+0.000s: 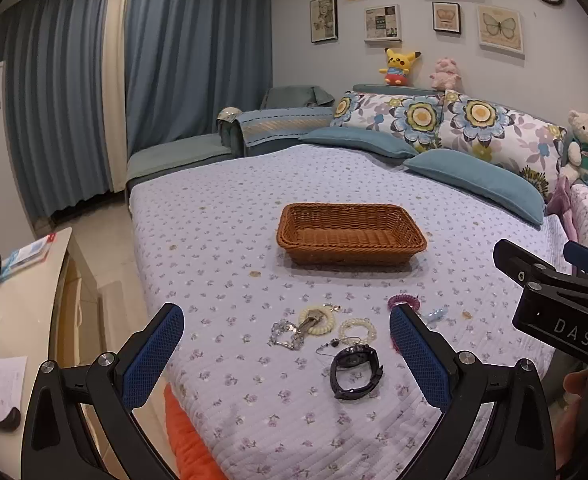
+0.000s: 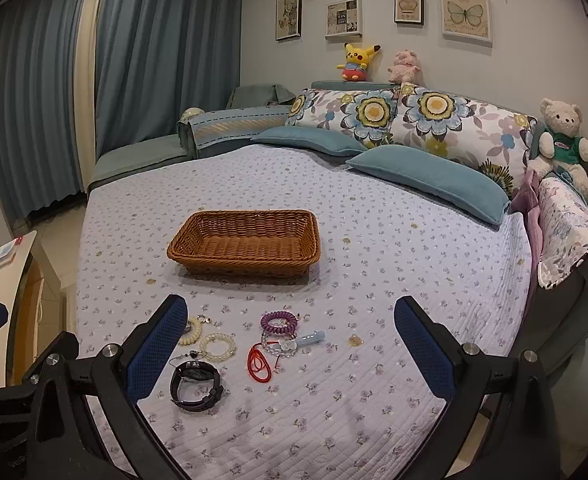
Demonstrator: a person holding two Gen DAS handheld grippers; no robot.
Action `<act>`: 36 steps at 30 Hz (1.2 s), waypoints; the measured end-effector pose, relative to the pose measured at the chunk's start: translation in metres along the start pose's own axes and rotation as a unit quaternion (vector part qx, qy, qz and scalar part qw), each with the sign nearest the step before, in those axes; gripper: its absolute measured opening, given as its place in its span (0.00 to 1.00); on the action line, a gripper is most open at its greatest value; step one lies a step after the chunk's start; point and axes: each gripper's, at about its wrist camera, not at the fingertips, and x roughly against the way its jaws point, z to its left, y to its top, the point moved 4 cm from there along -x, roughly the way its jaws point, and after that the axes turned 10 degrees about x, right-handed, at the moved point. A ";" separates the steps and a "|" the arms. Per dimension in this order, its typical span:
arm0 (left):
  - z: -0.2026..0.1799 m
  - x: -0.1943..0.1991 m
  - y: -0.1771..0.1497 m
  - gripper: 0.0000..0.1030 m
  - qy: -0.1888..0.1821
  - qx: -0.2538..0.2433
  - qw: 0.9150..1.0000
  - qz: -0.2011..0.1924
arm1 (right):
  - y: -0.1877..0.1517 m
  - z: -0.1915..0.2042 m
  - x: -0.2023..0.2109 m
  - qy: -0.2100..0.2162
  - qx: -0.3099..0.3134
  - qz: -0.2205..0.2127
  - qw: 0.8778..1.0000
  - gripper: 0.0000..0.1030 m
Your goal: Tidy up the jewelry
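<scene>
Left gripper [image 1: 285, 334] and right gripper [image 2: 291, 326] both released, holding nothing, above the bedspread [image 2: 374, 240]. Black watch [image 2: 195, 386], purple coil band [image 2: 278, 321], red cord [image 2: 258, 364] lie near the wicker basket [image 2: 245, 242].

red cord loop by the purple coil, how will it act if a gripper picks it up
The red cord is thin and lies in a slack loop on the quilt, so it will probably droop and dangle. It looks very light. It runs up against the clear bead bracelet, so it may drag that along.

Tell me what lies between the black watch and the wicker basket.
In the left wrist view, a thin lanyard, a clear bead bracelet and bare quilt lie between the black watch and the wicker basket.
</scene>
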 end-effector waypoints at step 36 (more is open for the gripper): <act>0.003 -0.006 -0.002 0.99 -0.014 0.007 1.000 0.010 | -0.004 0.000 -0.003 0.004 -0.006 -0.004 1.000 1.00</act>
